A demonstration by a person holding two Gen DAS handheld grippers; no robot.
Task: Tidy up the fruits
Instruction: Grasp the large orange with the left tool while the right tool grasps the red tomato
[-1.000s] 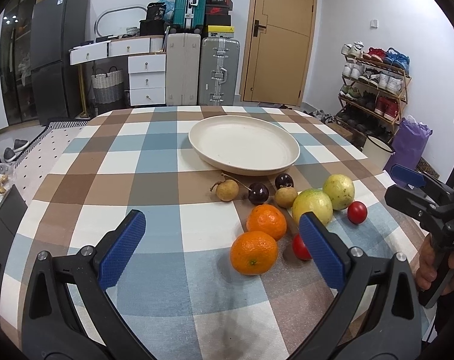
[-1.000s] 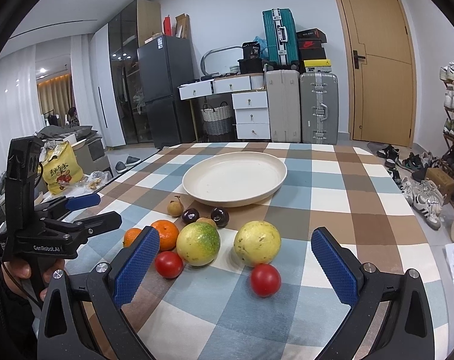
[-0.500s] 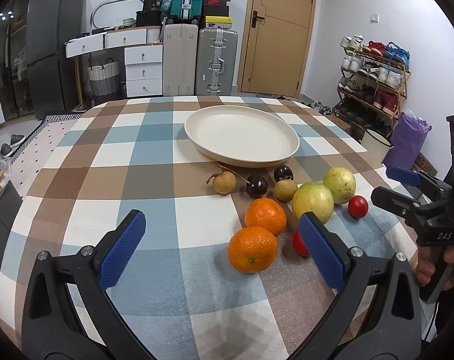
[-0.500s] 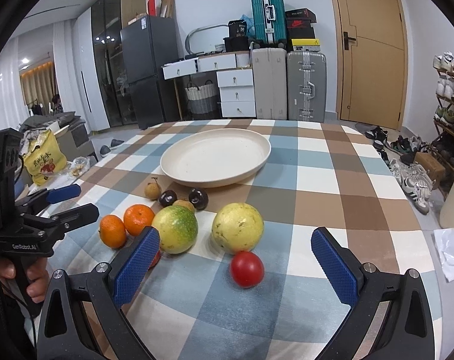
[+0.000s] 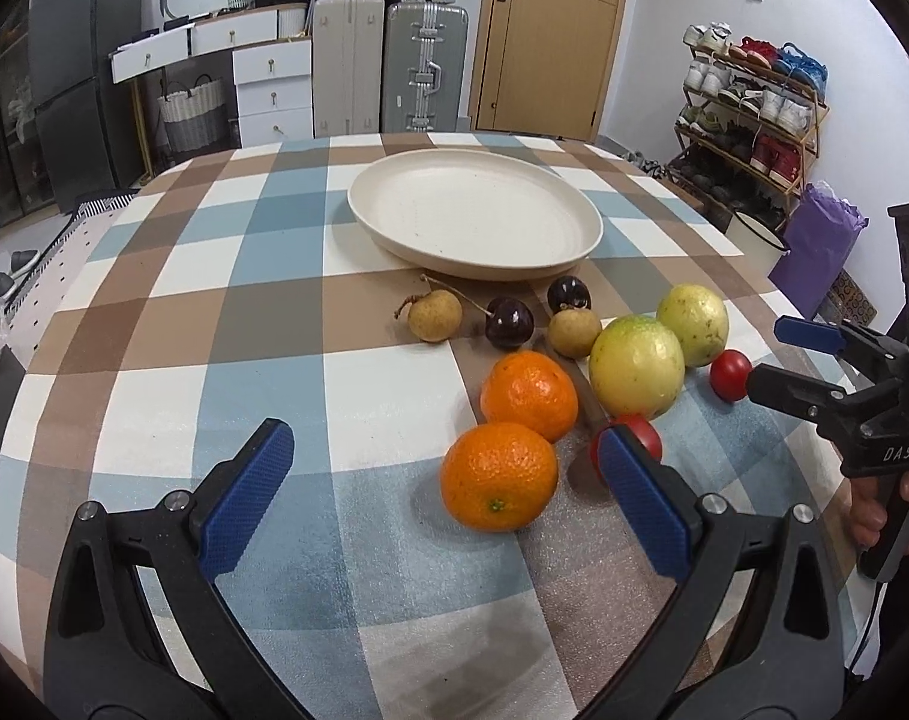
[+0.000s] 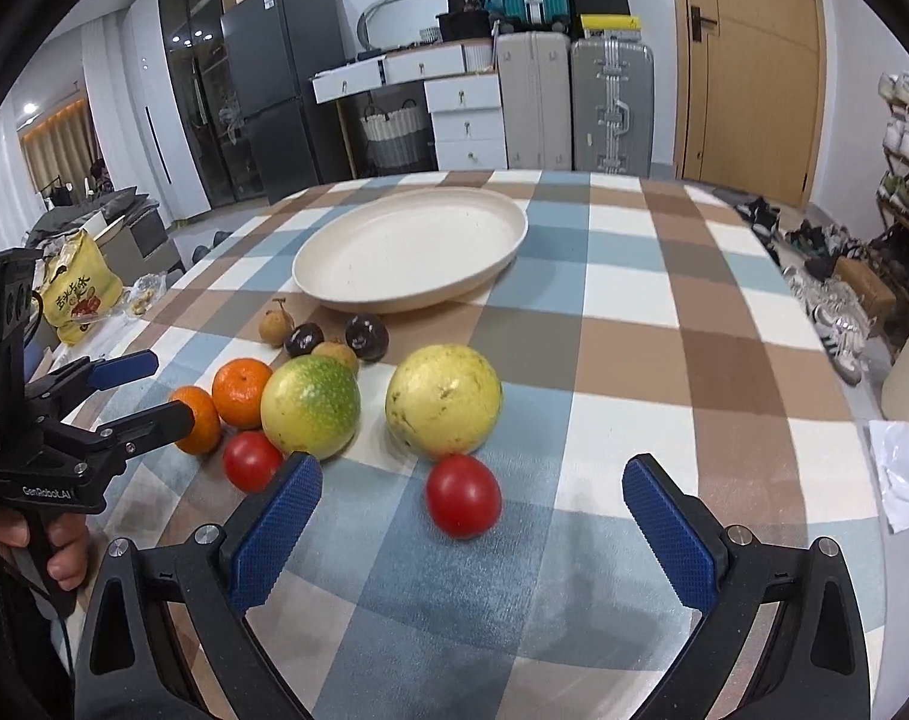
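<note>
On the checked bench (image 5: 154,312) in front of you, the biggest thing is the cream plate (image 5: 475,213), sitting past the fruit with nothing in it. Just this side of its rim lies the fruit, all still on the cloth. Largest are the two round yellow-green fruits: the greener one (image 6: 310,407) and the yellower one (image 6: 444,399), side by side with a small gap between them. Next come two oranges (image 5: 499,485), touching each other, on the left side of the group. Smaller again are two red tomatoes: one (image 6: 463,495) lies just in front of the yellower fruit, between your right fingers, and the other (image 6: 251,459) sits against the greener fruit and beside the nearer orange. Smallest, closest to the plate, are two tan longans (image 5: 435,315) and two dark cherries (image 5: 509,323), bunched together.

Your left gripper (image 5: 448,498) hangs low over the cloth with its blue fingers spread wide, grasping nothing, the nearer orange between them. Your right gripper (image 6: 472,531) is likewise released, fingers wide apart on either side of the tomato without touching it.
</note>
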